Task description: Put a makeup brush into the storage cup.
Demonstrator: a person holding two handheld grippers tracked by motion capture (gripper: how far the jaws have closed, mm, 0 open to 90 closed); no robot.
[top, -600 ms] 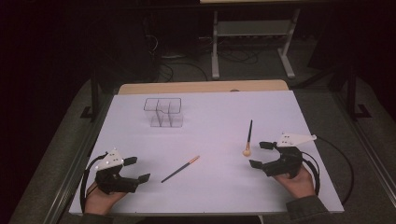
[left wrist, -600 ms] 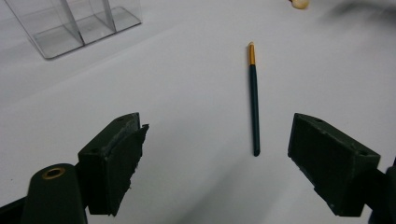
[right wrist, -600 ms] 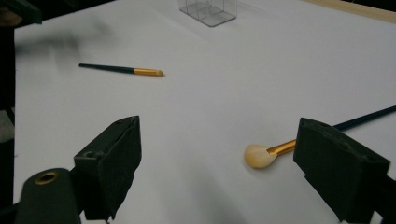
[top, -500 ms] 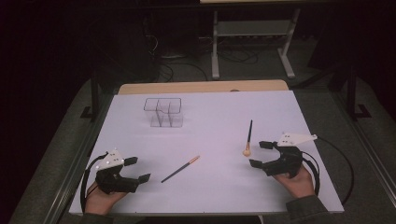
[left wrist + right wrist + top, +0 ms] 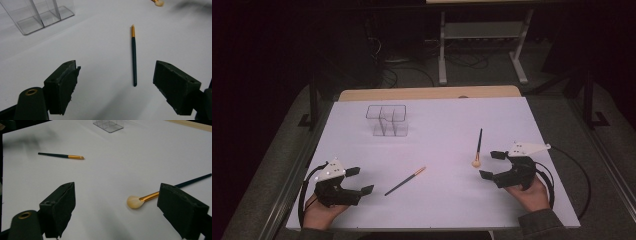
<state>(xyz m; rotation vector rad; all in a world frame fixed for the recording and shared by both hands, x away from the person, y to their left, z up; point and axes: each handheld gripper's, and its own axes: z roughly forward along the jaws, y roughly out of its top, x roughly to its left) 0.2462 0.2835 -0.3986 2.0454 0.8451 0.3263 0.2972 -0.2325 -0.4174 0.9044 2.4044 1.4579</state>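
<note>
Both grippers rest low on the white table (image 5: 437,120), jaws spread wide and holding nothing. The left gripper (image 5: 357,181) faces a thin brush (image 5: 405,181) lying just beyond its jaws. The right gripper (image 5: 492,165) sits just beside a fluffy brush (image 5: 478,148), its pale head nearest. A clear organizer (image 5: 387,120) stands farther back.

The room was dark around a table (image 5: 532,120) with a white top, and a strip of light wood (image 5: 427,93) showed at its far edge. Behind it, a pale metal shelf stand (image 5: 482,37) stood on the dark floor (image 5: 562,95). Some cables (image 5: 402,67) lay near it.
</note>
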